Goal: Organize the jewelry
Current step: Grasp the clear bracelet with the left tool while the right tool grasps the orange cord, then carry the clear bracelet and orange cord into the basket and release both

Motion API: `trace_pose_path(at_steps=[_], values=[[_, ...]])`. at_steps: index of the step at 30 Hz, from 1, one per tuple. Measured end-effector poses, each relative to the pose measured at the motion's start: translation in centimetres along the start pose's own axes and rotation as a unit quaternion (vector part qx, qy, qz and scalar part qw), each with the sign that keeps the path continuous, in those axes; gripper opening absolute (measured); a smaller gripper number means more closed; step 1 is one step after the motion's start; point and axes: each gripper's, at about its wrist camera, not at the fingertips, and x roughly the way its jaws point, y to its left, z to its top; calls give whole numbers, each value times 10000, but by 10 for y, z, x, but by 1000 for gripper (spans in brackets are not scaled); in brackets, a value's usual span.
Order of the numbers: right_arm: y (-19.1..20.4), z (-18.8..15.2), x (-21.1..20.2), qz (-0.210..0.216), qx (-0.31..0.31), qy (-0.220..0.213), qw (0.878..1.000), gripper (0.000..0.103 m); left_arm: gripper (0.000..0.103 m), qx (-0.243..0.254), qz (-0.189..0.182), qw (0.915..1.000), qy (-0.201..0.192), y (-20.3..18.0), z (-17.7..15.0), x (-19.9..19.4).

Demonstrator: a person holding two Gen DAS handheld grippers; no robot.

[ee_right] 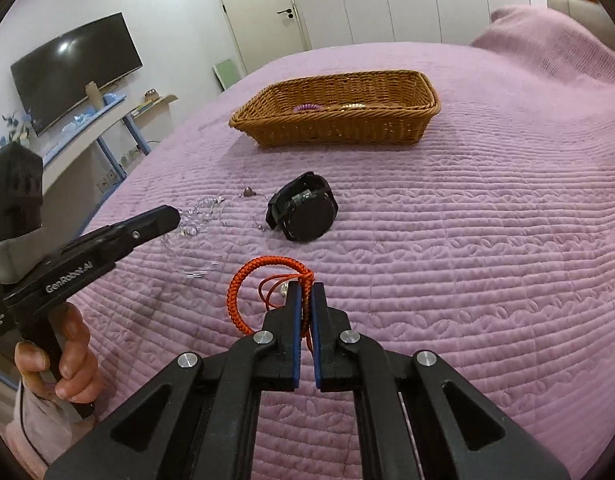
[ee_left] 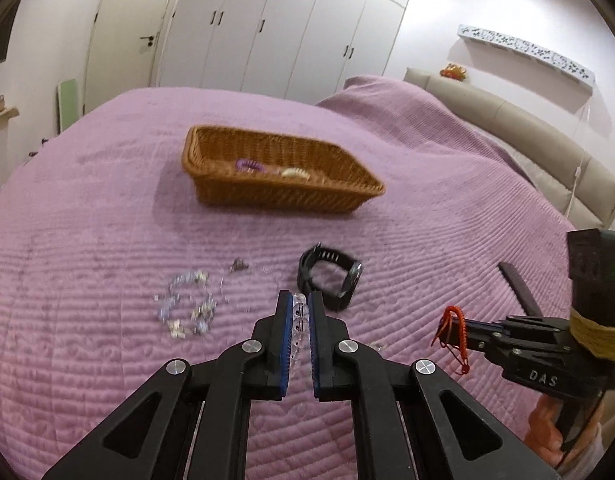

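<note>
My left gripper (ee_left: 300, 301) is shut on a clear bead bracelet (ee_left: 299, 322), held above the purple bedspread. My right gripper (ee_right: 306, 289) is shut on a red braided cord bracelet (ee_right: 243, 280); it also shows in the left wrist view (ee_left: 453, 330). A black watch (ee_right: 305, 213) lies on the bed ahead, also in the left wrist view (ee_left: 332, 276). A pale bead bracelet (ee_left: 185, 306) and a thin clear chain (ee_left: 243, 276) lie left of the watch. A wicker basket (ee_left: 211, 188) (ee_right: 387, 130) stands farther back and holds a purple bracelet (ee_left: 249, 165) and a cream one (ee_left: 295, 173).
The purple bedspread (ee_right: 487, 260) covers the whole bed. A raised pillow hump (ee_left: 387, 108) and beige headboard (ee_left: 527, 136) are at the right. White wardrobes (ee_left: 267, 28) stand behind. A TV (ee_right: 75, 68) and a shelf are left of the bed.
</note>
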Motion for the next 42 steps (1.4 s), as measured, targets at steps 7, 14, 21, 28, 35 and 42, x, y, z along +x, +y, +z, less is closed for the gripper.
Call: trace_pose_path(at_steps=[7, 14, 21, 28, 35, 42], values=[[-4, 42, -12, -96, -124, -378, 9992, 5, 8, 161, -157, 9992, -322, 0, 43, -5], [-14, 107, 2, -281, -183, -677, 9971, 5, 8, 459, -139, 9966, -670, -8, 106, 10], [-37, 182, 49, -409, 5, -728, 9965, 5, 8, 413, -117, 9965, -717, 6, 171, 62], [-67, 234, 135, -574, 333, -165, 9977, 5, 8, 130, -35, 9996, -250, 34, 201, 145], [-89, 248, 192, -645, 652, 416, 9949, 5, 8, -128, -23, 9997, 206, 50, 186, 203], [-96, 241, 209, -849, 712, 630, 9918, 9, 8, -186, 160, 9989, 393, 51, 176, 225]])
